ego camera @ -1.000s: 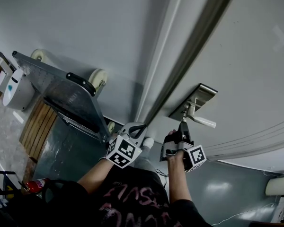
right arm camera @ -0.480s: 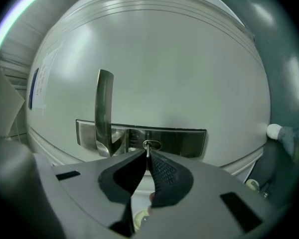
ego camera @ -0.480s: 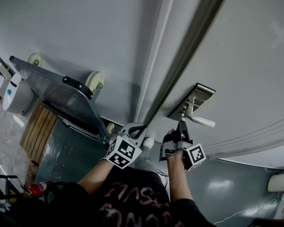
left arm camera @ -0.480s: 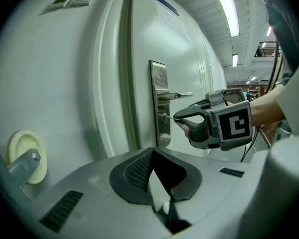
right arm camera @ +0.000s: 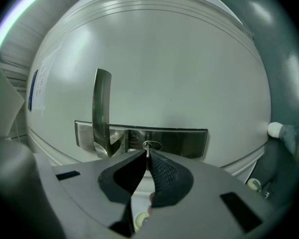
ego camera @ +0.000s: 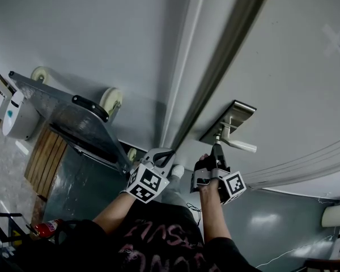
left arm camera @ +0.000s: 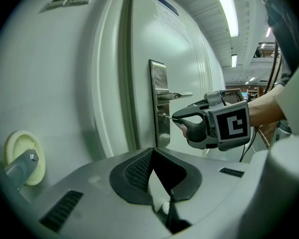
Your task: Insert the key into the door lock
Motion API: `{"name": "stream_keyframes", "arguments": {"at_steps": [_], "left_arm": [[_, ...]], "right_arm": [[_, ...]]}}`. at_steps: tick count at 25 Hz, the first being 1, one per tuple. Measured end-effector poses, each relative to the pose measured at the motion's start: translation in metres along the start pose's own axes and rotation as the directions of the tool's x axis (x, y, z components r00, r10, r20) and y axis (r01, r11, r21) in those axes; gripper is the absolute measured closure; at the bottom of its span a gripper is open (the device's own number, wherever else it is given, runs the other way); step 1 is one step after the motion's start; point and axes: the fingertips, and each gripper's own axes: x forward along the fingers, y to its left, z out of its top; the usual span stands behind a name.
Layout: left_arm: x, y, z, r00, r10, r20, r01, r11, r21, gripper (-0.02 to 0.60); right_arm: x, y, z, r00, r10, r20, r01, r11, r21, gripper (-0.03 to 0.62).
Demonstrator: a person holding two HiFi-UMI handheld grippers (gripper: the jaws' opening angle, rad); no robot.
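Here, ribbed black pads (right arm camera: pixel 163 172) pinch a slim metal key (right arm camera: pixel 147 151).

Pale wall, glossy grey floor, a trolley stood up on end.

Head view first: a plain pale wall (ego camera: pixel 90 33) fills the upper left, and there's a metal platform trolley (ego camera: pixel 73 123) stood up beside it, black handle (ego camera: pixel 90 107) on its deck, two cream wheels (ego camera: pixel 110 100) showing at the wall side. Next to it are slatted wooden boards (ego camera: pixel 42 152), possibly a pallet, hard to say from this angle. The grey floor (ego camera: pixel 272 225) is glossy and catches a soft patch of light. Red fire extinguisher (ego camera: pixel 42 228) at lower left, white container (ego camera: pixel 16 115) with a blue mark at the far left edge. Over in the left gripper view, a ribbed ceiling with a long strip light (left arm camera: pixel 226 9) glowing and more lights (left arm camera: pixel 234 60) further back.
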Motion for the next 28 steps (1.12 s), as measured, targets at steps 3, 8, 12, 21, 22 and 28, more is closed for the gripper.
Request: {"name": "stream_keyframes", "arguments": {"at_steps": [3,8,12,21,22,28], "left_arm": [[0.0003,0.0022,-0.0017,1.0,0.003,-0.006,-0.003,1.0,-0.002,0.569],[0.0014,0.0025,-0.0041,1.0,0.0,-0.011,0.0,1.0,-0.008,0.569],[0.0031,0.0028,-0.0043,1.0,-0.008,-0.016,0.008,1.0,-0.005,0.569],[0.0037,0.0031,-0.005,1.0,-0.01,-0.024,0.01,1.0,-0.001,0.569],[0.0035,0.0024,-0.0055,1.0,-0.011,-0.026,0.011,1.0,-0.002,0.569],[0.0017,0.0023,-0.0068,1.0,-0.007,-0.028,0.007,1.0,-0.002,0.569]], "right_arm": [[0.0023,0.0004,0.0005,1.0,0.006,0.0,-0.006,1.0,0.004,0.516],[0.004,-0.0005,0.0008,1.0,0.007,0.0,-0.007,1.0,0.003,0.516],[0.0081,0.0009,0.0001,1.0,0.012,0.003,-0.012,1.0,0.011,0.516],[0.0089,-0.0004,0.0016,1.0,0.023,0.003,-0.023,1.0,0.007,0.516],[0.0087,-0.0003,0.0014,1.0,0.024,0.003,-0.024,1.0,0.008,0.516],[0.0095,-0.0002,0.0014,1.0,0.031,0.003,-0.031,1.0,0.006,0.516]]}}
